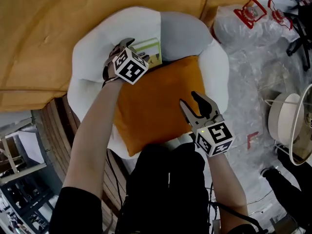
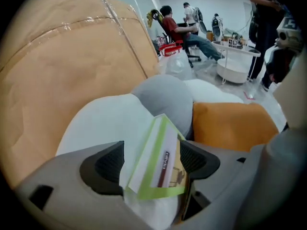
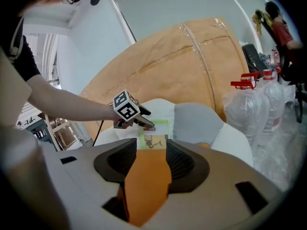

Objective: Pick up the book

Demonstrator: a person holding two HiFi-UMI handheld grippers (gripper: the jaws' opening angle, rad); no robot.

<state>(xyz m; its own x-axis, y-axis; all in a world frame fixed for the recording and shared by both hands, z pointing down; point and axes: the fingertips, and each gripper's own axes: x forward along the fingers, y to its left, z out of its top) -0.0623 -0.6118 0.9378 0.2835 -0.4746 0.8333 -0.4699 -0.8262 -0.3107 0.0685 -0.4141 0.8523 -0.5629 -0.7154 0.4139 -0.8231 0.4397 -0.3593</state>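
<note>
The book (image 1: 149,50), a thin one with a light green border, lies on a white cushion (image 1: 92,48) beside a grey pillow (image 1: 183,35). My left gripper (image 1: 132,50) is down at it, jaws wide open. In the left gripper view the book (image 2: 160,159) stands on edge between the two black pads (image 2: 103,166), which do not squeeze it. My right gripper (image 1: 190,101) hovers open over the orange cushion (image 1: 151,106), nothing between its jaws. The right gripper view looks past its own open jaws to the book (image 3: 154,135) and the left gripper (image 3: 141,122).
A big shape wrapped in brown paper (image 1: 73,13) rises behind the cushions. Clear plastic bags with red-handled things (image 1: 248,13) lie at the right, near a round white stand (image 1: 285,121). People sit at the far end of the room (image 2: 175,25).
</note>
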